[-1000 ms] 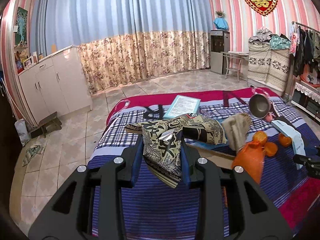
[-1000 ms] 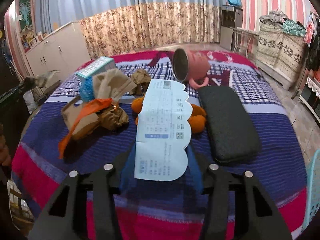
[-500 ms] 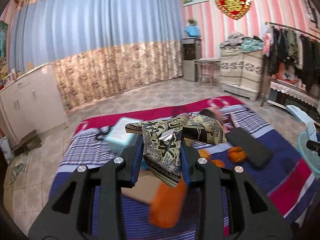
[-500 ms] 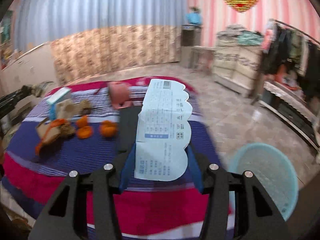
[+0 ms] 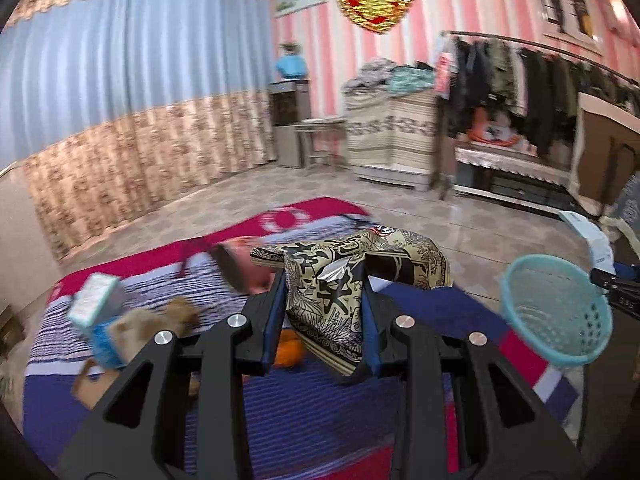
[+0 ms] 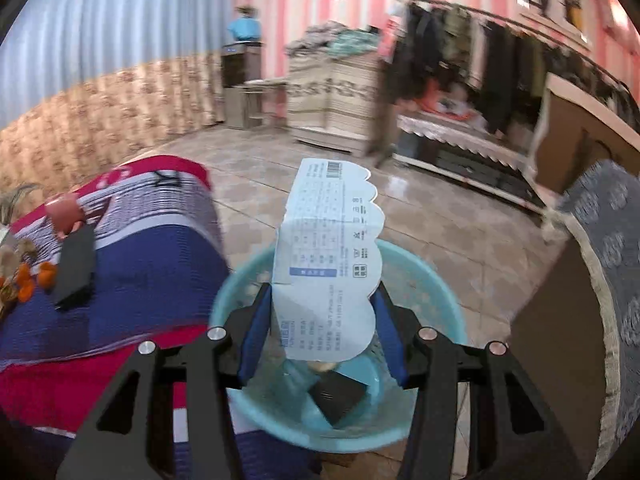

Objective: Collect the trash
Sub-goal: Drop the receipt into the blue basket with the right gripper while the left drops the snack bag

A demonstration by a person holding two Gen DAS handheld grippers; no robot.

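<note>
My left gripper (image 5: pixel 323 304) is shut on a crumpled beige and black snack wrapper (image 5: pixel 352 276), held above the bed. My right gripper (image 6: pixel 320 320) is shut on a pale blue printed paper package (image 6: pixel 328 256), held right over a light blue plastic basket (image 6: pixel 452 320). The basket holds some trash, including a dark flat piece (image 6: pixel 338 396). In the left wrist view the basket (image 5: pixel 556 312) stands at the right beside the bed, with the right gripper and its paper (image 5: pixel 592 240) over it.
The bed (image 5: pixel 320 420) has a striped blue and red cover with a pink cup (image 6: pixel 64 212), a black flat case (image 6: pixel 74 264), oranges (image 6: pixel 36 276), a blue box (image 5: pixel 94 300) and brown scraps (image 5: pixel 160 316). A clothes rack (image 5: pixel 520 76) and a grey patterned chair (image 6: pixel 616 264) stand to the right.
Both grippers have swung right, away from the bed's middle. The right gripper with its paper now hangs over the blue basket. The left gripper still holds the wrapper.
</note>
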